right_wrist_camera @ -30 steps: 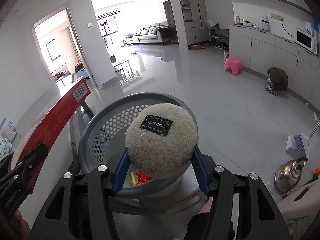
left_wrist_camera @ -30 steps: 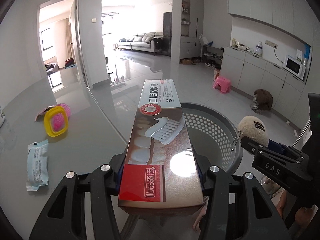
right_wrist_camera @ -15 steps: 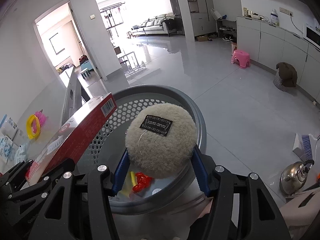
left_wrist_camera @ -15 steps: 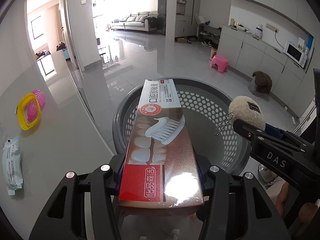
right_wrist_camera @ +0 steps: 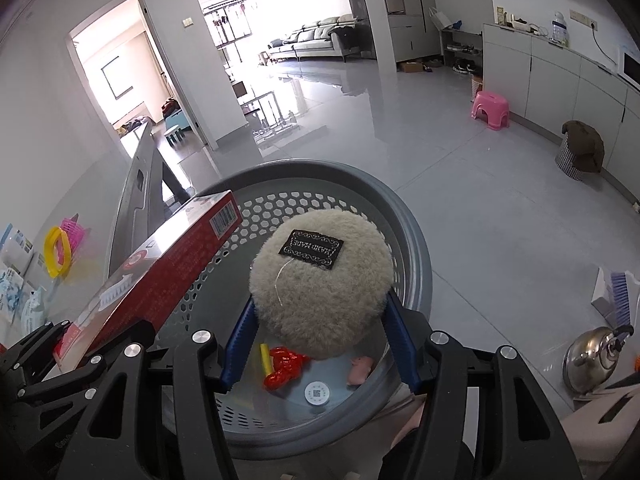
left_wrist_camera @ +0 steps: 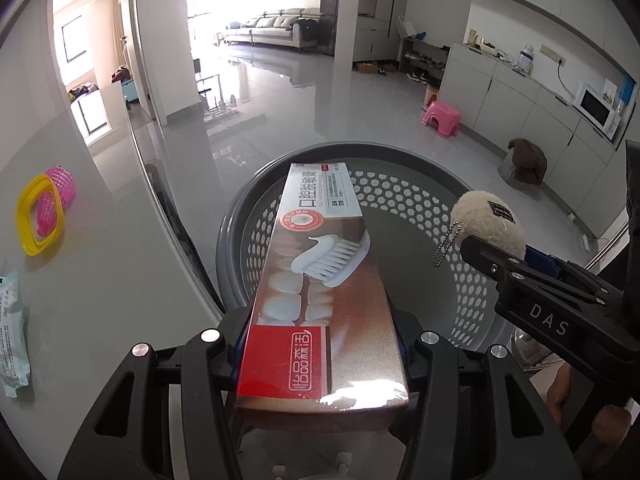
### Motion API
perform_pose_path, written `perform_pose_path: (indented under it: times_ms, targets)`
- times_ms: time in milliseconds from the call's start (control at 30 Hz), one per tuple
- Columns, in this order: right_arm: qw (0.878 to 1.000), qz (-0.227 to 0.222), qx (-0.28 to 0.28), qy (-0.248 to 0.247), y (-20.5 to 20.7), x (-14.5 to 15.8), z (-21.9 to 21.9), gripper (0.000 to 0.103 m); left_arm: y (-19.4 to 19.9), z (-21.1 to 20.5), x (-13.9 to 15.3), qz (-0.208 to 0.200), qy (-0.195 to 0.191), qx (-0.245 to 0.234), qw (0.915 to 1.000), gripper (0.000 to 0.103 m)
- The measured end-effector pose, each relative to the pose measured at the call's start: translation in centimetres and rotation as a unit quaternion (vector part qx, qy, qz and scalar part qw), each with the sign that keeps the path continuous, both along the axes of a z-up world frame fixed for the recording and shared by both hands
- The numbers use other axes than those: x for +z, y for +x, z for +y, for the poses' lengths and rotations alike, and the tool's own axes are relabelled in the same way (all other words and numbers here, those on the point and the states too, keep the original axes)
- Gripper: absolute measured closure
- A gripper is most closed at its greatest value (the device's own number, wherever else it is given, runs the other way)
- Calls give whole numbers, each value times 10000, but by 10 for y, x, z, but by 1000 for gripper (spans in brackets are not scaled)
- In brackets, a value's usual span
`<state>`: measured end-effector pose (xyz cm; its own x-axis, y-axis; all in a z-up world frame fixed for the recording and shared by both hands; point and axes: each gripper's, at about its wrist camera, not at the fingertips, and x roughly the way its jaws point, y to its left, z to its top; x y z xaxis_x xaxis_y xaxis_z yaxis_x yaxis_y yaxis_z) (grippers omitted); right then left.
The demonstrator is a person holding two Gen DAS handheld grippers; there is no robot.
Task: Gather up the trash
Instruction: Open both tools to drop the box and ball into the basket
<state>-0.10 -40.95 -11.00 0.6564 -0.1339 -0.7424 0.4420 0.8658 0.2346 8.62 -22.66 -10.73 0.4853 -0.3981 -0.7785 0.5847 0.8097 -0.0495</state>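
My left gripper [left_wrist_camera: 322, 344] is shut on a long red-and-brown toothpaste box [left_wrist_camera: 320, 280], which reaches out over the grey perforated basket [left_wrist_camera: 472, 280]. The same box [right_wrist_camera: 160, 276] shows at the left in the right wrist view. My right gripper [right_wrist_camera: 320, 344] is shut on a round beige fluffy pad [right_wrist_camera: 320, 292] with a black label, held above the basket [right_wrist_camera: 416, 240]. That pad [left_wrist_camera: 490, 228], with a small ball chain, appears at the right in the left wrist view. Red, yellow and pink scraps [right_wrist_camera: 286, 366] lie on the basket floor.
A grey table [left_wrist_camera: 100, 260] at the left carries a yellow-and-pink holder [left_wrist_camera: 40, 216] and a pale wrapped packet [left_wrist_camera: 12, 340]. On the shiny floor stand a pink stool [right_wrist_camera: 490, 108], a covered bin [right_wrist_camera: 580, 152] and a steel kettle [right_wrist_camera: 596, 360].
Both grippers have moved right and down over the basket, each keeping its hold. The box end now hangs over the basket rim and more of the basket floor shows.
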Motion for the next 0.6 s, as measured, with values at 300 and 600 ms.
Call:
perform_pose_path:
  times_ms: [300,600]
  targets:
    - [9999,-101,-131,-43,-2,1,1,30,-2,4,4,-118,10,14,9999,39]
    - [9998,-100,-147,54,-8,0,3,30,-5,6,6,-72,-7,96,9999,39]
